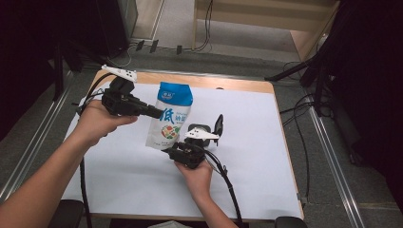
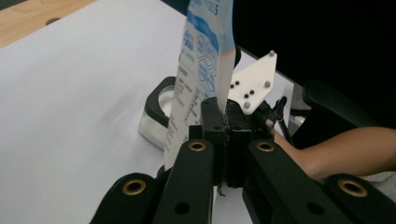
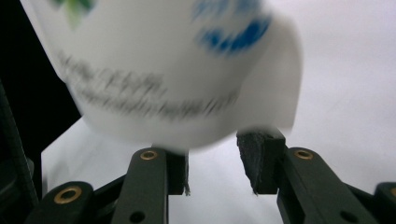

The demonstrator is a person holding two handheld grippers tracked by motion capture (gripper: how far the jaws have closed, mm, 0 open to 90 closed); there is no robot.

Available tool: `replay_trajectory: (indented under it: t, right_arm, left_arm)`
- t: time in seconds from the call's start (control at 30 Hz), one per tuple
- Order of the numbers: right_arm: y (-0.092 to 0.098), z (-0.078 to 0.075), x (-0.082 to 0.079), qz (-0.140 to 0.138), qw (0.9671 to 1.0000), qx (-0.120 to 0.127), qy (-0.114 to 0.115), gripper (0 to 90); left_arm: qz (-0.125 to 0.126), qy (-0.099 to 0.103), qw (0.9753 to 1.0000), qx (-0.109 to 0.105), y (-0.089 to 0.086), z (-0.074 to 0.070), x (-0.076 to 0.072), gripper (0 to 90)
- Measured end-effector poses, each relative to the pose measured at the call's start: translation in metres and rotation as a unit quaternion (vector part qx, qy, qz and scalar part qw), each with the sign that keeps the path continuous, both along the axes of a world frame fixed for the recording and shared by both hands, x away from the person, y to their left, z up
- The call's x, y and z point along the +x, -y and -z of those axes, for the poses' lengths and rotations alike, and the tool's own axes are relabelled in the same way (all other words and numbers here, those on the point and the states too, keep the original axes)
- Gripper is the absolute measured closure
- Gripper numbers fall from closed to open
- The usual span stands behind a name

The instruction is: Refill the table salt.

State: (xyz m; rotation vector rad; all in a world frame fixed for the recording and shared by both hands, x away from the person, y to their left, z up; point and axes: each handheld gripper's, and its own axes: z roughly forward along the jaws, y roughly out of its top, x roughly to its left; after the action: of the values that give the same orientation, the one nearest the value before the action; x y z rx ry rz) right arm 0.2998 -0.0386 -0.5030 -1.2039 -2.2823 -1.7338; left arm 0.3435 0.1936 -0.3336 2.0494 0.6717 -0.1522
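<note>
High view: counter [image 1: 247, 156] with a white sheet over a wooden top. Pouch [image 1: 169, 116], blue and white with large printed characters, held upright near the counter's centre. Left tool [image 1: 159, 113], held in the person's left hand [image 1: 97, 121], meets the pouch's side edge from 9 o'clock. Right tool [image 1: 167, 150], in the right hand [image 1: 197, 172], sits at the pouch's bottom corner, at 6 o'clock of the pouch. Small clear container [image 1: 199, 129] with a dark rim stands on the sheet just beside the pouch at 3 o'clock, a dark lid [image 1: 218, 124] on edge beyond it. Left gripper view: left tool [image 2: 226, 126], jaws pressed together on the pouch's [image 2: 198, 70] side edge; the pouch rises toward 12 o'clock. The container [image 2: 159, 114] stands at 10 o'clock of the jaws, partly behind the pouch; the right gripper's pale plate [image 2: 254, 84] and a forearm [image 2: 345, 151] show at 2 to 3 o'clock. Right gripper view: right tool [image 3: 212, 165], jaws spread, with a clear gap between the pads; the blurred pouch [image 3: 159, 74] hangs just above them at 12 o'clock, not pinched, white sheet behind.
</note>
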Motion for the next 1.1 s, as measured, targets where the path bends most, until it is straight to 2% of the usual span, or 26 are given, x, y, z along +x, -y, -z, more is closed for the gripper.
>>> replay_trajectory:
  t: [0.2, 0.3, 0.4, 0.5, 0.77, 0.93, 1.1]
  right_arm:
    - [-0.003, 0.002, -0.002, -0.016, 0.9998, -0.015, -0.002, 65.1]
    - [-0.002, 0.0, -0.004, -0.025, 0.9994, -0.025, 0.001, 64.5]
    - [0.004, -0.005, -0.004, -0.031, 0.9986, -0.042, 0.008, 63.5]
    - [0.012, -0.011, -0.004, -0.036, 0.9981, -0.05, 0.008, 62.9]
    - [0.03, -0.025, -0.005, -0.056, 0.9967, -0.058, 0.013, 59.8]
    - [0.039, -0.03, -0.006, -0.079, 0.9934, -0.075, 0.035, 59.2]
    - [0.047, -0.033, -0.006, -0.102, 0.9899, -0.083, 0.053, 57.5]
  left_arm:
    - [-0.008, 0.005, 0.9999, -0.005, -0.006, -0.002, 0.001, 90.0]
    - [-0.019, 0.017, 0.9997, 0.004, -0.01, -0.002, 0.0, 90.0]
    - [-0.037, 0.034, 0.9984, 0.025, -0.015, 0.0, 0.001, 90.0]
    - [-0.056, 0.037, 0.9971, 0.036, -0.022, 0.003, 0.006, 90.0]
    - [-0.095, 0.025, 0.9949, 0.023, -0.043, 0.014, 0.02, 90.0]
    - [-0.114, 0.032, 0.9927, 0.02, -0.05, 0.018, 0.024, 90.0]
    - [-0.121, 0.037, 0.9917, 0.026, -0.057, 0.024, 0.029, 90.0]
